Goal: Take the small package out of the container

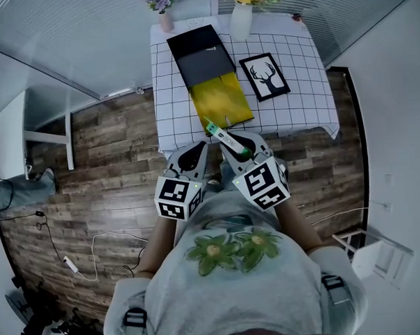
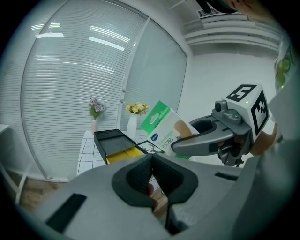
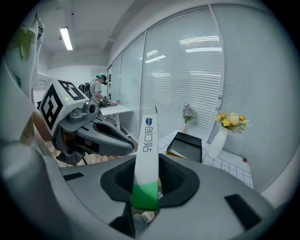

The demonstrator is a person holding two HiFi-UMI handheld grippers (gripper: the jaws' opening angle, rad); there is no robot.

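Small table with a white grid-checked cloth (image 1: 297, 90) stands on a wood-plank floor (image 1: 104, 133), backed by slatted window blinds (image 3: 197, 70). Open black box with a yellow tray (image 1: 205, 59) runs from the table's far left corner toward the near edge. Right gripper (image 3: 146, 187) pinches the flat green-and-white small package (image 3: 148, 150), in the air just off the near edge. Left gripper (image 2: 151, 176): pads pressed together, nothing between.

Glossy cardboard package (image 3: 146, 150), wood-plank floor (image 1: 106, 168)

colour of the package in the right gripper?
Green and white with a blue logo; the small package shows best in the left gripper view.
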